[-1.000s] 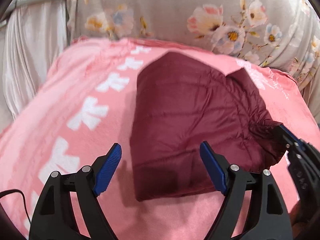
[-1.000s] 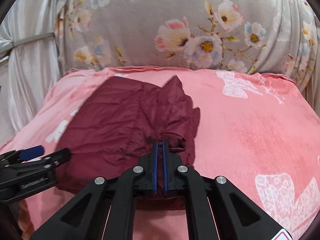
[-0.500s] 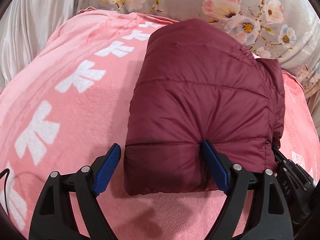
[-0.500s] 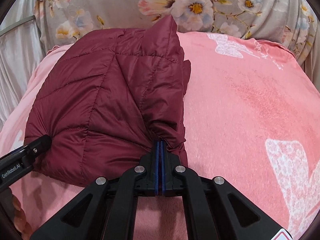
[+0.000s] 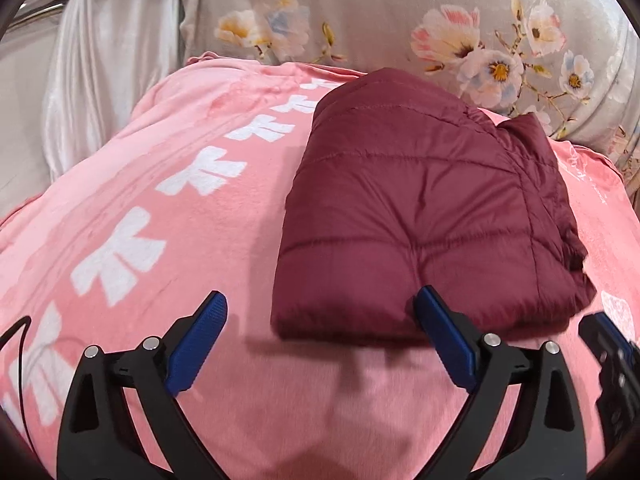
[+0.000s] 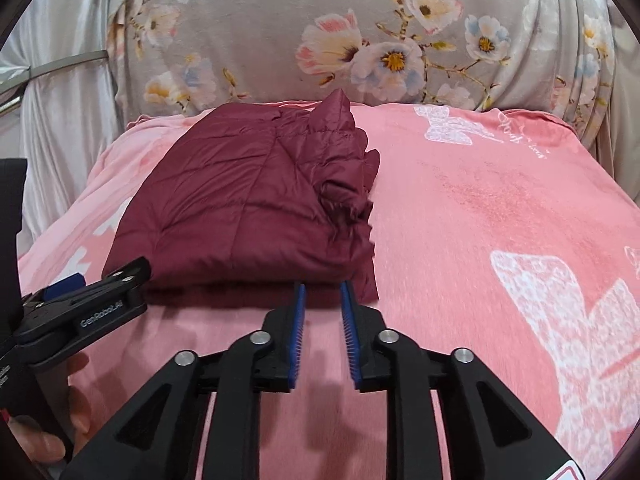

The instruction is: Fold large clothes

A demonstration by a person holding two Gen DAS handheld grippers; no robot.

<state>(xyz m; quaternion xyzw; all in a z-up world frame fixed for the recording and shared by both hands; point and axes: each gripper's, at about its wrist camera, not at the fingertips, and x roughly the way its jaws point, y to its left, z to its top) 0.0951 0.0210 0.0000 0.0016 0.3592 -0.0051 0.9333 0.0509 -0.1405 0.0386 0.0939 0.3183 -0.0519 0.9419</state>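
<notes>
Resting folded — one maroon jacket (image 5: 424, 216), pink blanket (image 5: 160, 208), two tongs — left tongs (image 5: 320, 340), right tongs (image 6: 322, 336) — parted.

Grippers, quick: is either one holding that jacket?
Left gripper: open, holding nothing.
Right gripper: open slightly, jacket released.

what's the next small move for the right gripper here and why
Probably tidy the ruffled right edge. The jacket lies folded on the blanket, and both the right gripper and the left gripper are open and hold nothing. That bunched edge with a raised corner is the one untidy part, so nudging it flat with the right gripper seems sensible.
</notes>
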